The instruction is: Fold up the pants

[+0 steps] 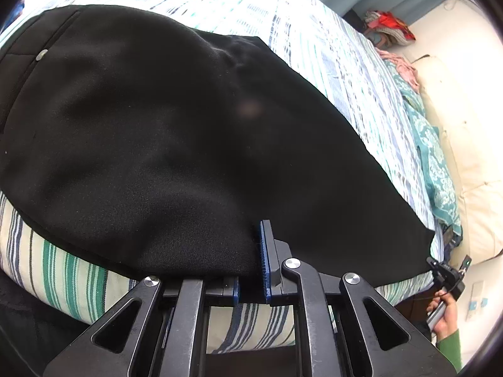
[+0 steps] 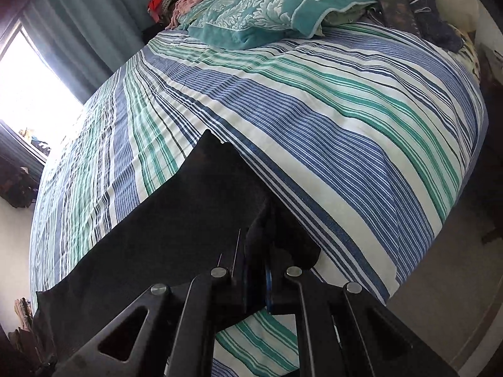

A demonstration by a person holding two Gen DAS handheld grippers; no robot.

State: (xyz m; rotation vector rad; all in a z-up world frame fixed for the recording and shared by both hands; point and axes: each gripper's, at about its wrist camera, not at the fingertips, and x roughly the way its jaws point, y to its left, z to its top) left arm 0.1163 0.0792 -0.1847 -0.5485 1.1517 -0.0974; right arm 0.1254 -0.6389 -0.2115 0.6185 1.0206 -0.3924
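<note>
Black pants (image 1: 163,132) lie spread on the striped bed cover (image 1: 330,47). In the left wrist view my left gripper (image 1: 251,270) is shut on the near edge of the pants, with the cloth over its left finger and the blue pad of its right finger (image 1: 264,251) showing. The right gripper (image 1: 446,275) shows small at the far right corner of the cloth, in a hand. In the right wrist view my right gripper (image 2: 259,251) is shut on the end of the pants (image 2: 157,229), and the cloth covers its fingers.
A teal patterned pillow (image 2: 261,9) and a dark cloth pile (image 2: 430,15) lie at the head of the bed. Curtains and a bright window (image 2: 34,94) are at the left. A cream headboard (image 1: 462,132) flanks the bed. The bed's near edge (image 1: 63,279) drops off below my left gripper.
</note>
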